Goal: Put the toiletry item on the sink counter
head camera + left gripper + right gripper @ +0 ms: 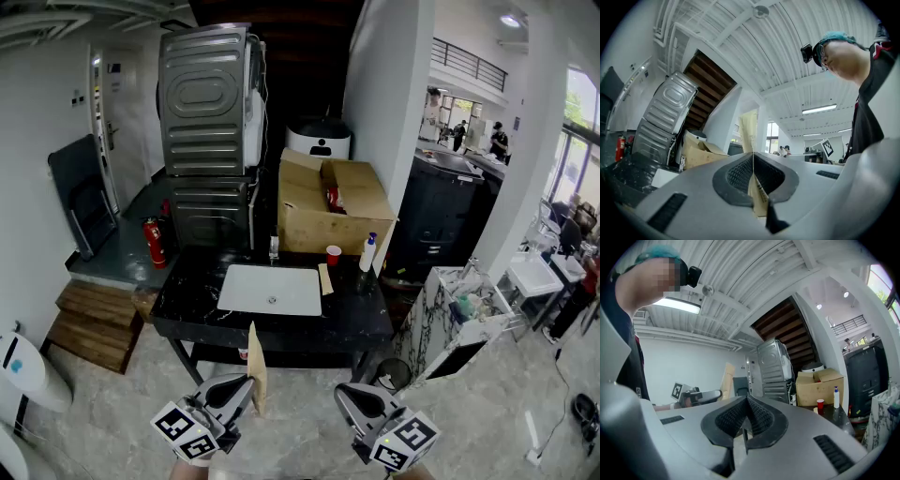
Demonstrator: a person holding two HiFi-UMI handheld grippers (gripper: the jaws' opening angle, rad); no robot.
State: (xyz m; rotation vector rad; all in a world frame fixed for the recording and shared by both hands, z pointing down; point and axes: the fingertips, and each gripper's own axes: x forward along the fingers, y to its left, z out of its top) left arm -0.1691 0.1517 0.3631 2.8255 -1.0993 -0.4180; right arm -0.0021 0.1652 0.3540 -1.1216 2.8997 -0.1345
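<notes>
One tan packet (751, 133) stands pinched in the left claw (753, 165) (right claw (746, 404) closed).

Grey stone floor (122, 403) lies under a black counter (187, 302). Behind it stand a steel machine (206, 103) and a cardboard box (328, 220); wooden steps (89, 323) lie at its left. Walls (28, 187) are white; windows (581, 117) light the right.

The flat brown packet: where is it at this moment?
In the head view the packet stands upright low, left of centre, clamped in the left gripper, in front of the black sink counter, not yet on it.
</notes>
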